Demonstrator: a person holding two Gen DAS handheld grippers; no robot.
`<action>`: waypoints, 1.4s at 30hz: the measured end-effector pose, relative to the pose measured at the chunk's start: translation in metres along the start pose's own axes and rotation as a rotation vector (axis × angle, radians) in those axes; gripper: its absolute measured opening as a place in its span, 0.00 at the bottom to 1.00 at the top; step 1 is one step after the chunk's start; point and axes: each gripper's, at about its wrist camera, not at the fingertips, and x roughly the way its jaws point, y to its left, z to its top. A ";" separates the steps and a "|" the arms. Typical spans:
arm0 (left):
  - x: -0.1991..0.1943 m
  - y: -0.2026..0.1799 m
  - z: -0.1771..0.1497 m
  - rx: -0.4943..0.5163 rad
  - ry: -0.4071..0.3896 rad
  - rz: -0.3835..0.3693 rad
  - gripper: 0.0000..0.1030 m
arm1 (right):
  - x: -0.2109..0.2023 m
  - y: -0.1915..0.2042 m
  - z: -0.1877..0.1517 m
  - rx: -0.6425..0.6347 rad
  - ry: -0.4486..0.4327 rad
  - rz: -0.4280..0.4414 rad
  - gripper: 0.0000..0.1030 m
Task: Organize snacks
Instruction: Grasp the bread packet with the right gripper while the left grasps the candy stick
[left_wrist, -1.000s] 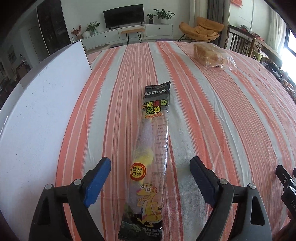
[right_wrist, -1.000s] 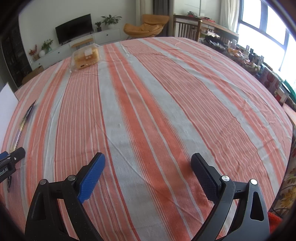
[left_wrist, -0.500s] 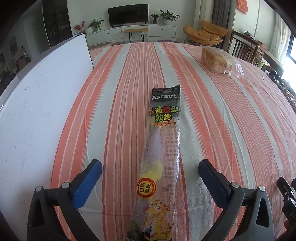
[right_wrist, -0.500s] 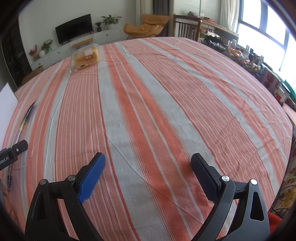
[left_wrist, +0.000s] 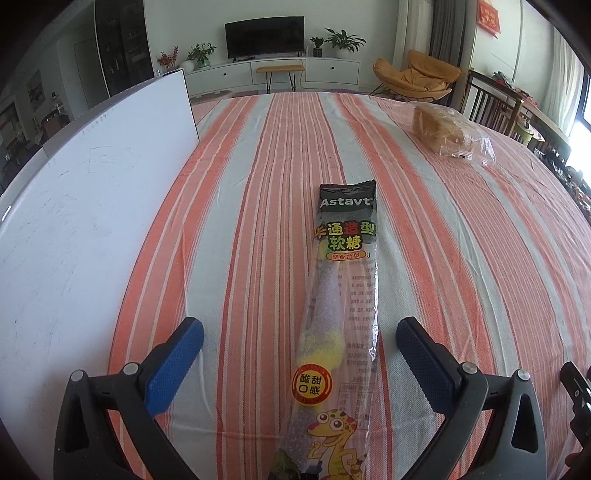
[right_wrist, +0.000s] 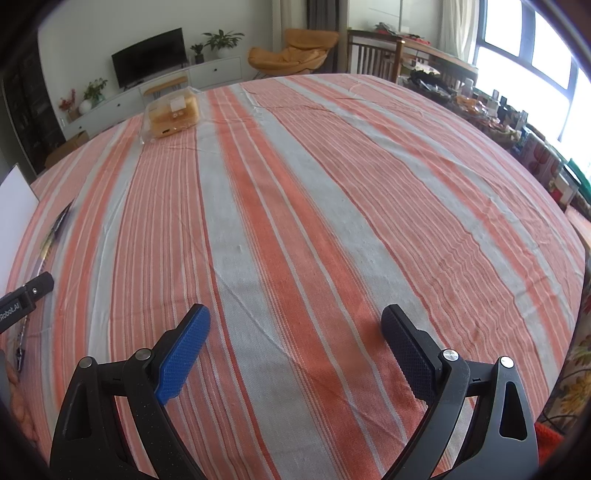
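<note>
So the long gummy candy packet (left_wrist: 341, 314) is lying flat on the striped tablecloth (left_wrist: 461, 258), black header end pointing away and the cartoon lizard end nearest the camera. The left gripper (left_wrist: 300, 352) hovers over that near end with its jaws spread wide — the packet runs between the two fingers but neither pad touches it. Left of the packet there's a big white board (left_wrist: 85, 206) along the cloth's edge. Far off to the packet's upper right sits a clear bag of bread (left_wrist: 448, 133), well apart from it. The right gripper (right_wrist: 295, 349) is off to the packet's right, also spread wide, with nothing but bare cloth between its fingers — in its view the packet only shows as a thin sliver at the left edge.
</note>
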 end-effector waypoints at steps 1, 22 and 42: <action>0.000 0.000 0.000 0.000 0.000 0.000 1.00 | 0.000 0.000 0.000 -0.001 0.000 0.001 0.93; 0.000 -0.001 0.000 -0.001 0.000 -0.001 1.00 | 0.041 0.106 0.197 -0.349 -0.181 0.207 0.91; 0.000 -0.002 0.000 -0.001 0.000 -0.001 1.00 | 0.169 0.153 0.241 -0.304 0.142 0.196 0.79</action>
